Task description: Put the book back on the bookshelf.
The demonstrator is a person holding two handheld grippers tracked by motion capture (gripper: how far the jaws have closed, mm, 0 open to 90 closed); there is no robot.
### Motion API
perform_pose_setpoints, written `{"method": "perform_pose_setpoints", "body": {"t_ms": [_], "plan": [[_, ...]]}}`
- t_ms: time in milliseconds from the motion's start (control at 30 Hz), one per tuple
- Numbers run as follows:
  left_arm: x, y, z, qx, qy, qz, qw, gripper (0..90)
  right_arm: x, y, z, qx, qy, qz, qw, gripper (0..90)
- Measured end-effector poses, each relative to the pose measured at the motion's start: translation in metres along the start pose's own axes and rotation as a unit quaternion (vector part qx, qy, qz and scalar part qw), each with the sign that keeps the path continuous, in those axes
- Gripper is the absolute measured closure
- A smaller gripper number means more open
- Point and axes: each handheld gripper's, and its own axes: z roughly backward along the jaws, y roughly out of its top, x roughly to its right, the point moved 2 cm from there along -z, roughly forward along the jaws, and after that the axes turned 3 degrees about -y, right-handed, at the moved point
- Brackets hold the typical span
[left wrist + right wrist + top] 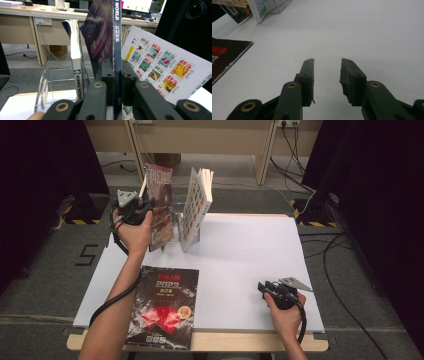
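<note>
Left gripper (114,82) clamped on a dark magazine's (116,37) spine, held upright at the clear stand (43,87), between two others leaning there. Right gripper (326,80) idle, jaws apart, over bare table. Black magazine (165,305) lies flat, nearer than the stand; likely still to shelve.

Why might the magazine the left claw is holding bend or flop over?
The magazine looks thin, with a soft cover that curves in the left gripper view, so it is probably floppy. The left claw pinches just its spine edge, so the pages may sag. Standing upright in the clear stand, it could tip sideways.
</note>
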Motion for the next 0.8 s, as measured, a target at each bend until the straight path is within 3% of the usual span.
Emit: {"method": "perform_pose_setpoints", "body": {"t_ms": [333,500,800], "plan": [[-0.004,-0.003,-0.008,0.013,0.01,-0.002,0.9999,84.0,0.0,0.0,0.0,0.0,0.0,0.003,1.0,64.1],[-0.005,-0.012,-0.013,0.03,0.019,-0.017,0.9992,83.9,0.001,0.0,0.0,-0.003,0.0,0.004,1.0,64.1],[-0.008,-0.034,-0.025,0.035,0.023,-0.031,0.9986,83.8,0.0,0.0,0.0,0.0,0.0,0.01,0.9999,64.2]]}}
